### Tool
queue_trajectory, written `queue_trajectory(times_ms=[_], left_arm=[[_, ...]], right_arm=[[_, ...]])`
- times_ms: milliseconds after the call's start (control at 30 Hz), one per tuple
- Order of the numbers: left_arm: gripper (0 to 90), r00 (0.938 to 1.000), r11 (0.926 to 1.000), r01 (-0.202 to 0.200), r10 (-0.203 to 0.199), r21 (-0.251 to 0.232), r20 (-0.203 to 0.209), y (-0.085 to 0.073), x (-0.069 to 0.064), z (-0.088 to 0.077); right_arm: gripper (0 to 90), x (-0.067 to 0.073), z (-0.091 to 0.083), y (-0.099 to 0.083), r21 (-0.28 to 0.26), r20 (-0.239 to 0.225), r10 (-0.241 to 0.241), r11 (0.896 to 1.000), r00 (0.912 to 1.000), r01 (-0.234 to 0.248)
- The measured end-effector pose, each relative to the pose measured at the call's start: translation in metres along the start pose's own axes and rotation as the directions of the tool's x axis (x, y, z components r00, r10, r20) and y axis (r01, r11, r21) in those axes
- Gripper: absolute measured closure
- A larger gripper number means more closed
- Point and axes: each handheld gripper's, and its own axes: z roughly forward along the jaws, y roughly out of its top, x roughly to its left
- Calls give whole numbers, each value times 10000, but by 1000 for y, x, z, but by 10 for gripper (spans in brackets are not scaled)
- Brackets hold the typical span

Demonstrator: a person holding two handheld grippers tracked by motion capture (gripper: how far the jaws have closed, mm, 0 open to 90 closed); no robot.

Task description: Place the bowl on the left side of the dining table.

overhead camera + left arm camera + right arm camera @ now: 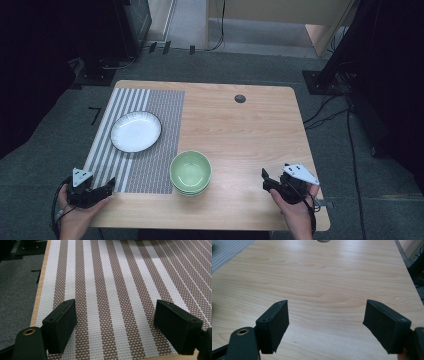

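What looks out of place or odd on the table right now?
Nothing stands out. The white plate sits flat on the striped placemat, the stacked green bowls stand upright at its edge, nothing is spilled, and both tongs hang open and empty.

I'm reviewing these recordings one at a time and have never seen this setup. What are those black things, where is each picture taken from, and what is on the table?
A person holds a two-jaw tool in each hand: the left gripper and the right gripper. Both are open and hold nothing. The high view looks down on the wooden table. The other two pictures come from cameras riding on each gripper, looking along its black jaws. On the table lie a striped placemat with a white plate on it, and stacked green bowls at its edge.
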Motion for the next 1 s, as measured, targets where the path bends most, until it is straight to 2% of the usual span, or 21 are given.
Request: queue_trajectory(times_ms=[200,367,567,633,833,933,1000], left_arm=[[178,10000,10000,36,-35,-9,37,0,1,0],[178,9998,9999,137,-136,-45,118,0,2,-1],[178,10000,10000,-25,25,6,-37,0,0,0],[177,10000,10000,-23,23,6,-33,0,0,0],[177,10000,10000,-37,38,39,-80,0,-1,0],[174,9989,9994,165,-152,289,-453,2,-2,-2],[174,9987,9992,333,-324,228,-395,5,-3,-5]], right_arm=[[183,9,1,10,-84,-191,18,10000,9998,-20],[167,19,4,24,-376,-355,-107,9992,9993,94],[167,29,5,39,-422,-719,-174,9990,9973,144],[166,32,6,42,-338,-864,-94,9994,9962,65],[166,42,11,40,-177,-1004,-268,9995,9946,252],[166,46,11,42,-220,-1152,-133,9997,9933,108],[166,49,10,43,-244,-1214,-139,9996,9925,110]])
